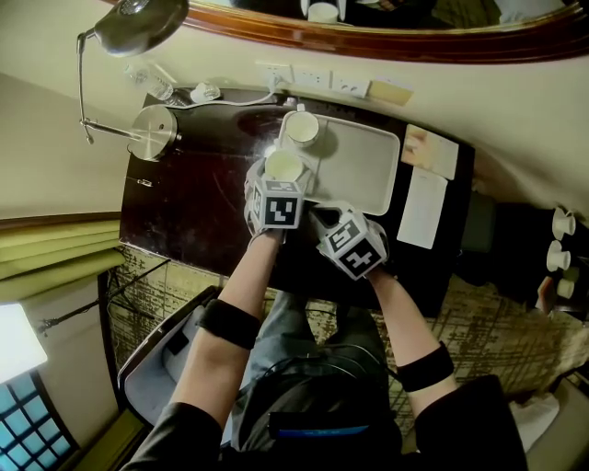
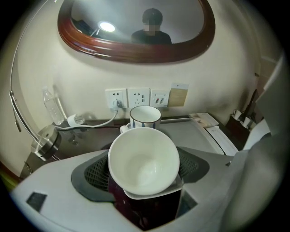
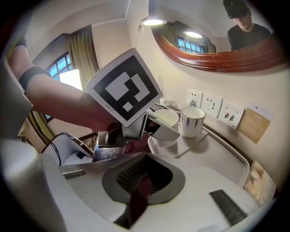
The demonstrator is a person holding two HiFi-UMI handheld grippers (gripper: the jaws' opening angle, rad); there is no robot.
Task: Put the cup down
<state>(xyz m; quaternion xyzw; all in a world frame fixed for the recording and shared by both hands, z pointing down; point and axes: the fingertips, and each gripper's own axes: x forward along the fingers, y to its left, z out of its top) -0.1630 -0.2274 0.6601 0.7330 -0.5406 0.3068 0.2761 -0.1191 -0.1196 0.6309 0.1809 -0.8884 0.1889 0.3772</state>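
Observation:
My left gripper (image 1: 279, 187) is shut on a plain white cup (image 2: 144, 158), its mesh pads pressing on both sides of the cup. The cup tilts toward the camera over a white saucer (image 3: 166, 146) at the near left corner of the white tray (image 1: 373, 156). I cannot tell whether the cup touches the saucer. Just behind it on the tray stands a second cup (image 2: 145, 117) with blue stripes. To the right and nearer the person, my right gripper (image 3: 139, 183) is shut with nothing in it and hangs over the dark table (image 1: 198, 212).
A desk lamp (image 1: 138, 28) with a round metal base (image 1: 154, 132) stands at the table's left back, beside a plastic bottle (image 2: 53, 106) and a plugged-in cable. Wall sockets (image 2: 138, 96) sit behind the tray. Papers (image 1: 423, 207) lie right of the tray. A chair (image 1: 161, 359) is below.

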